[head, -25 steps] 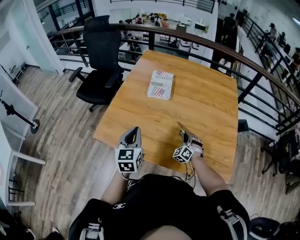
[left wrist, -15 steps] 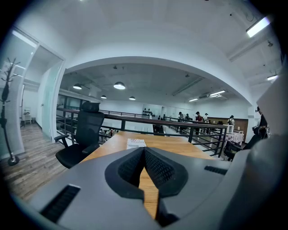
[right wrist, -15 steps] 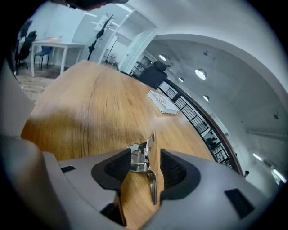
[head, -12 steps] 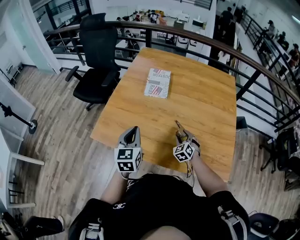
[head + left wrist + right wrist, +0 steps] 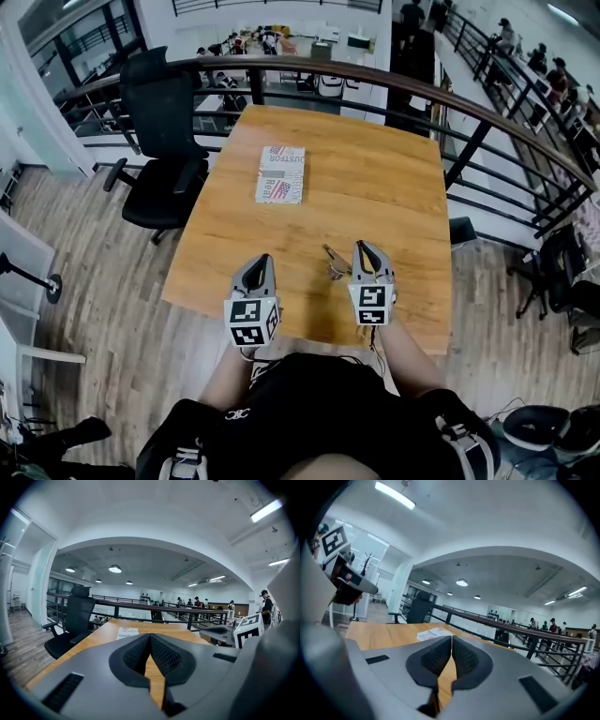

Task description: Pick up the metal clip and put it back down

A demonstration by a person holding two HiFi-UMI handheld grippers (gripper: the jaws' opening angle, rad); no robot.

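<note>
Since a second ago the metal clip (image 5: 334, 263) has left the right gripper (image 5: 362, 248) and now lies on the bench (image 5: 394, 187), just beside that gripper's tip on its left. The gripper itself has swung round to point straight ahead.

From the head view the wooden bench fills the middle. A curved railing (image 5: 375, 80) runs round its far and right sides, and a black office chair (image 5: 159, 141) stands off its left edge. A printed booklet (image 5: 281, 174) lies flat on the far left part of the bench, well apart from the clip. Both grippers are held over the near edge, the left gripper (image 5: 264, 261) parallel to the right, with the clip between them but nearer the right.

Only the head view shows the clip; neither gripper view picks it up. The gripper views alone show the jaws. The left gripper's pads meet at the tips with nothing held. The right gripper's jaws are closing, pads all but touching, nothing between them. The left gripper view also catches the right gripper's marker cube (image 5: 248, 627) at its right edge, and both gripper views show the booklet beyond the jaws.
</note>
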